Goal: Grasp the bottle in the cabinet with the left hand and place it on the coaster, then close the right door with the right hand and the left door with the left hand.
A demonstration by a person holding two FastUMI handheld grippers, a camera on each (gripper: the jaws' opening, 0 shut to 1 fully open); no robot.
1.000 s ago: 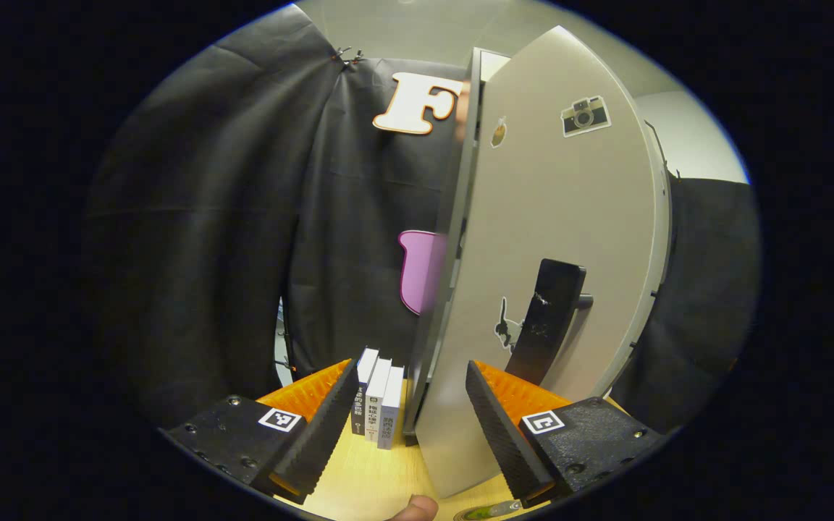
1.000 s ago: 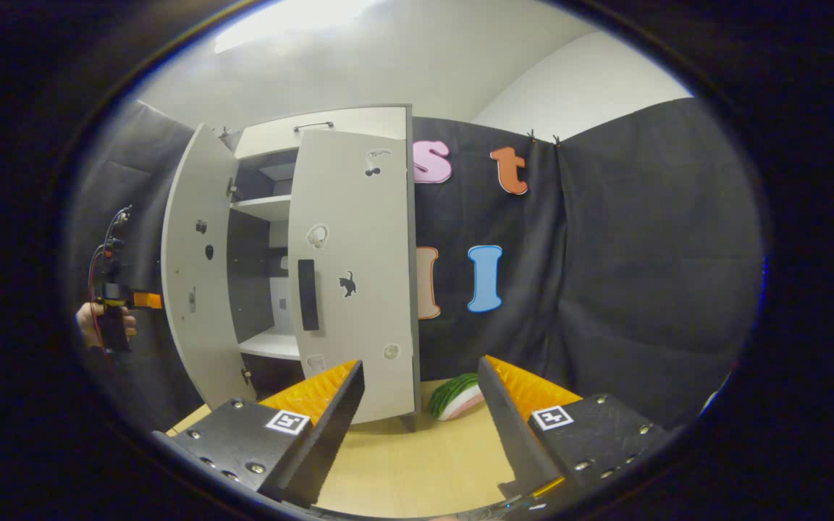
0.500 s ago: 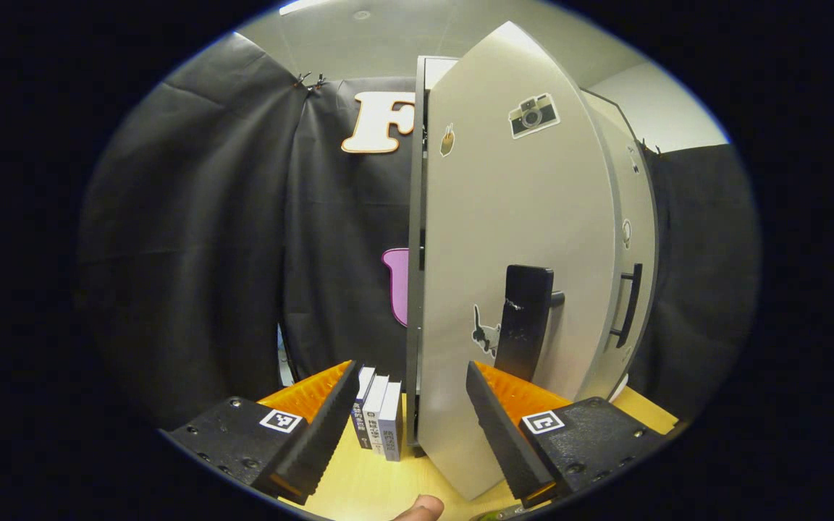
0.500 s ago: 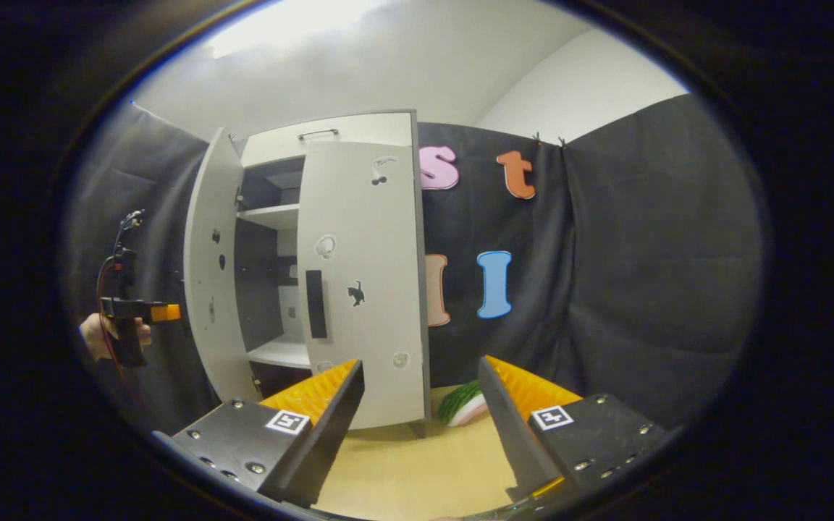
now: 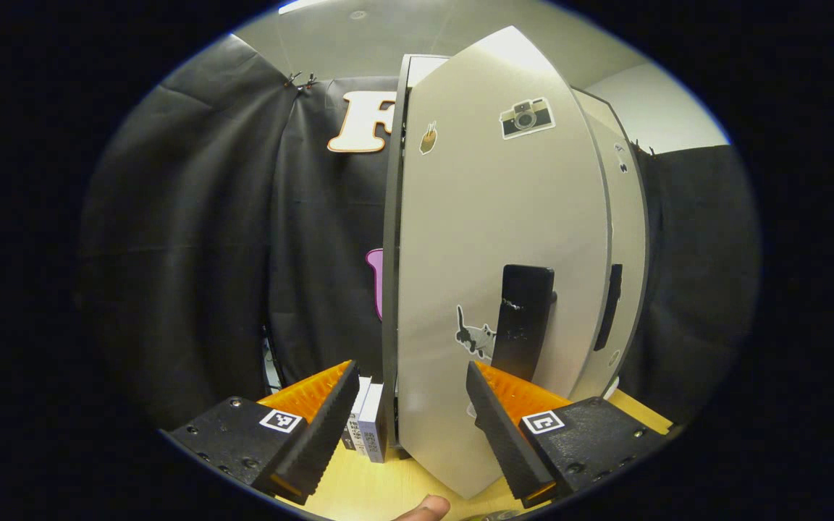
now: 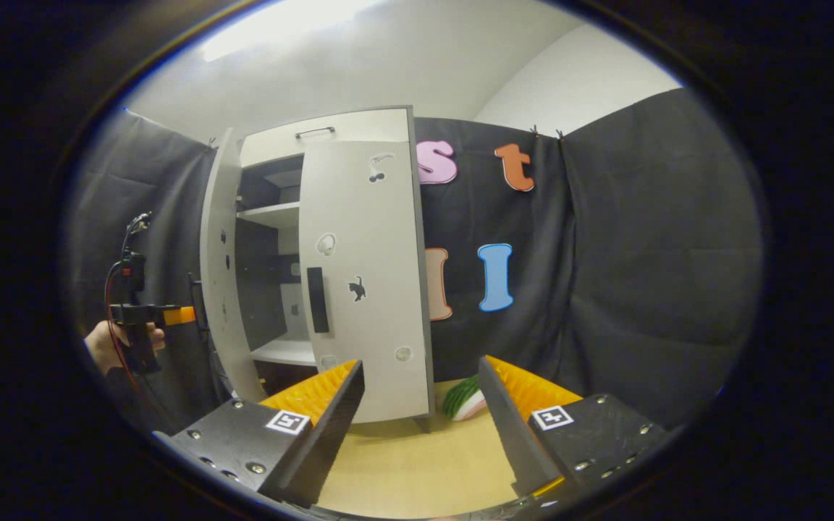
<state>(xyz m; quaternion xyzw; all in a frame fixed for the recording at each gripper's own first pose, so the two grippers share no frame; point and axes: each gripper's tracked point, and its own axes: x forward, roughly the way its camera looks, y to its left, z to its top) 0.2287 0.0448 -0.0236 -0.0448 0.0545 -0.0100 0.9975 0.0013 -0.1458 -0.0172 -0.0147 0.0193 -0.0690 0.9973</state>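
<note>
L gripper (image 5: 410, 412) jaws wide apart, empty, by the half-open pale grey left cabinet door (image 5: 496, 275); rigid flat panel, prob light on hinges; push its face near black bar handle (image 5: 523, 318); R gripper (image 6: 420, 412) agape, empty.

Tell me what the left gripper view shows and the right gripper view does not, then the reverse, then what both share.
Left gripper view: books standing beside the cabinet, and a camera sticker on the front of the left door.
Right gripper view: the cabinet's shelves in the gap between the doors, a melon slice, and the left gripper, farther off, held in a hand.
Both: the left door, the right door and the wood table.
</note>
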